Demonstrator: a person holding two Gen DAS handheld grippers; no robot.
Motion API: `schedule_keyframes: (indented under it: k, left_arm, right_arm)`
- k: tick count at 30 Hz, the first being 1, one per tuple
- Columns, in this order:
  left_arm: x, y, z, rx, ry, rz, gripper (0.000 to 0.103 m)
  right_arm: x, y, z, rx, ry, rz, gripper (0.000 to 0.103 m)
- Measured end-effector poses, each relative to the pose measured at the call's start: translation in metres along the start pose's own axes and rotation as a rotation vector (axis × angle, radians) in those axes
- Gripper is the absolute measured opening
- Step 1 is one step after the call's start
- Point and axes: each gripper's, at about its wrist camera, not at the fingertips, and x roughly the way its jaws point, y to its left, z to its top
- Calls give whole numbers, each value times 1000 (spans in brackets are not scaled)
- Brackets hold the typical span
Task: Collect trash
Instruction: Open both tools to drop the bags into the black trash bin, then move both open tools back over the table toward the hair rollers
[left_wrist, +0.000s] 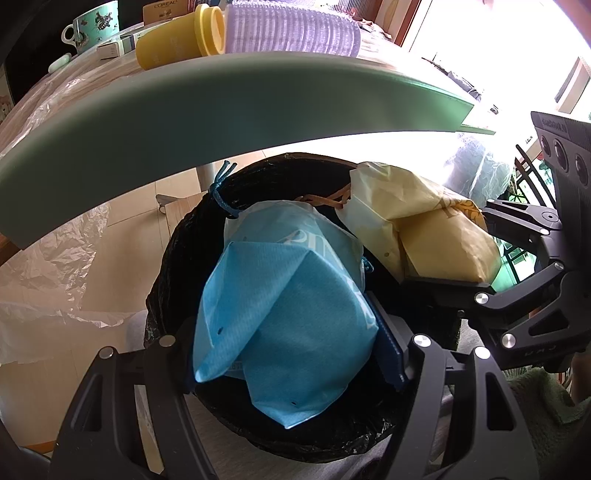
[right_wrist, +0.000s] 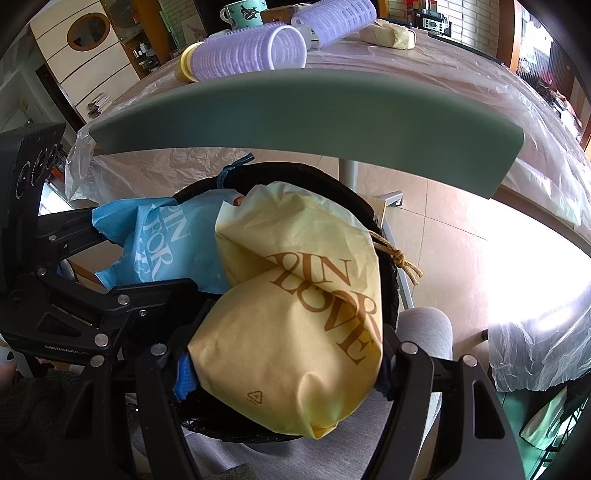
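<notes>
My left gripper is shut on a crumpled blue bag and holds it over a bin lined with a black trash bag. My right gripper is shut on a crumpled yellow bag printed with brown letters, over the same bin. The yellow bag shows in the left wrist view to the right of the blue one. The blue bag shows in the right wrist view to the left. The two bags touch side by side.
A green table edge curves just above the bin, also in the right wrist view. On the table stand a yellow cup, purple hair rollers and a teal mug. Clear plastic sheeting hangs at the left.
</notes>
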Motion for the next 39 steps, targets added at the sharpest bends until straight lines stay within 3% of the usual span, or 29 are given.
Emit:
schedule_keyframes:
  k: [18,23,28,39]
  left_arm:
    - [-1,0,1,0,2,5,73]
    - [-4,0,2,6,-20,-3,86]
    - [-11,1,4,5,-50,11,91]
    - [-30,17,19,-36,-84,44,92]
  right_arm:
    - [3,-1,0,1,0,-9,71]
    - [-5,-3,1,13,-42,-15,90]
    - [-13,-2,4,17,-63,-15,90]
    - [-19,-2,23,27,-70,-15,90]
